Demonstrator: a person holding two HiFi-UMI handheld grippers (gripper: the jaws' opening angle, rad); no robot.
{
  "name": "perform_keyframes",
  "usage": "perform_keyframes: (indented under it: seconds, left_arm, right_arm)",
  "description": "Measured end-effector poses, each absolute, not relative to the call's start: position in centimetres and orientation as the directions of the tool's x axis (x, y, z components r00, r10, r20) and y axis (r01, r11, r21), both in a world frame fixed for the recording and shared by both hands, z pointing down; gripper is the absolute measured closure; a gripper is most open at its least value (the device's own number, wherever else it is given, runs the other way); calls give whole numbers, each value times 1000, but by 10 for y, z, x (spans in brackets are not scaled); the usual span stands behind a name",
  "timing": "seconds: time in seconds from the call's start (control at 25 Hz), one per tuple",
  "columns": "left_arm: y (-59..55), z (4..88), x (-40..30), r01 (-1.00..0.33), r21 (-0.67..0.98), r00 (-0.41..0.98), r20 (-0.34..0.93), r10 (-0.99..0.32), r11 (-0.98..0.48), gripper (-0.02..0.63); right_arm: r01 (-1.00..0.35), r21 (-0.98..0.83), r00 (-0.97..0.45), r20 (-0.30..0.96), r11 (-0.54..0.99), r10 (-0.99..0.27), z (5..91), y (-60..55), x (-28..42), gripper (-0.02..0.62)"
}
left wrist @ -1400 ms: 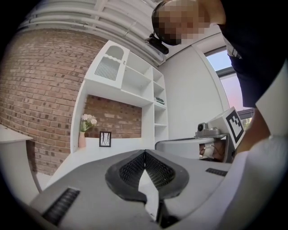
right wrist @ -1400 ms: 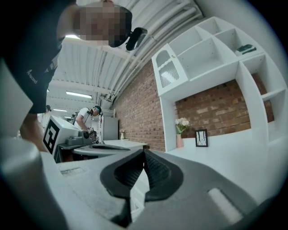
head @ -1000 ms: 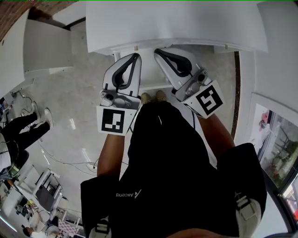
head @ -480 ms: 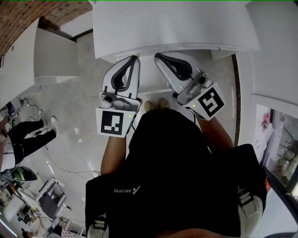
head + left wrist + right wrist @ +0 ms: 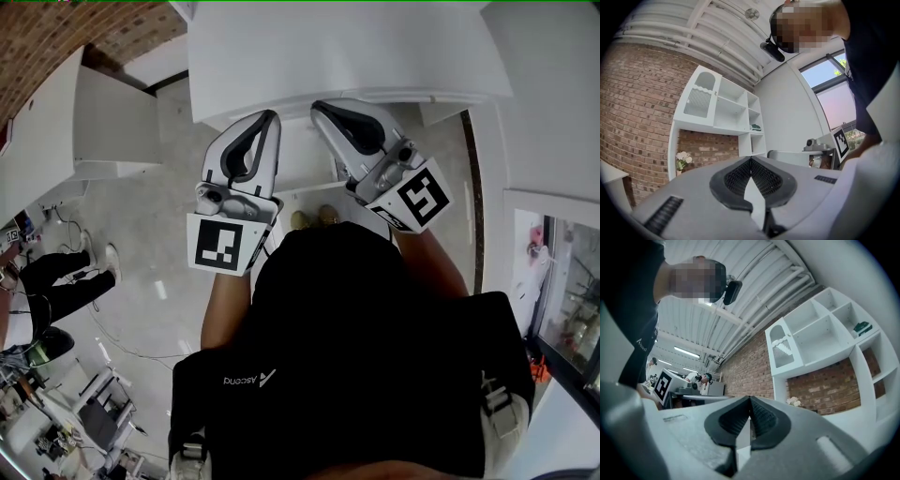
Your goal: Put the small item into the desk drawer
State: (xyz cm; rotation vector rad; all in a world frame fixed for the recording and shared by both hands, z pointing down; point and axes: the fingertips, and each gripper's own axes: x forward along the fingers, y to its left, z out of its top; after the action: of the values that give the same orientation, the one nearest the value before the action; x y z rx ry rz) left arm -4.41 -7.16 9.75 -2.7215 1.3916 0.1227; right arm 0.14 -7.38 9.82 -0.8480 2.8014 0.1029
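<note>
Centrally, the left gripper (image 5: 270, 120) and right gripper (image 5: 321, 109) are held side by side below the white desk (image 5: 347, 47); both jaw pairs are closed, empty.

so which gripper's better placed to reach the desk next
Right, barely: left gripper and right gripper are shut, empty, side by side at the desk edge; right's tip looks slightly further in.
</note>
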Motion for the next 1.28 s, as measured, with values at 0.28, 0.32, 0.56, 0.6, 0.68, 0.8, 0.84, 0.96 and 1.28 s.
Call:
perform_keyframes:
  seconds: [0.28,0.32,0.56,0.6,0.68,0.8,0.84,0.96,1.28]
  left_arm:
    - [-67,95,-42,-803,-54,595,-86,-799,-593,607]
    - [-68,92,-42,-803,-51,595,-95,-798,-593,607]
    - [-65,98,-38,-799,-50,602,-76,-795,-600,607]
    - [-64,98,-37,-799,-48,601,-78,-796,-599,607]
    - [-62,96,-36,-801,-41,599,-87,-796,-598,607]
    - [-60,89,-33,-801,-31,596,-116,-794,-597,607]
    - [-59,88,-33,-803,-31,595,-121,-795,-596,607]
    - [-56,91,-35,-805,-35,592,-106,-799,-592,607]
    - [-51,98,-38,-810,-34,586,-83,-806,-585,607]
  right_arm:
    - [-563,8,-805,-231,826,-547,93,-74,5,594]
    - [-564,7,-804,-231,826,-547,93,-74,5,594]
    - [-565,16,-807,-218,825,-549,94,-72,9,594]
    - [-564,17,-808,-216,826,-548,94,-71,9,594]
    - [-562,19,-810,-214,827,-546,94,-69,10,594]
    - [-559,22,-812,-213,829,-543,93,-67,11,594]
    - [-558,23,-814,-212,830,-541,93,-66,11,594]
    - [-553,25,-818,-208,833,-537,93,-62,10,594]
    - [-547,26,-823,-202,837,-531,95,-58,7,594]
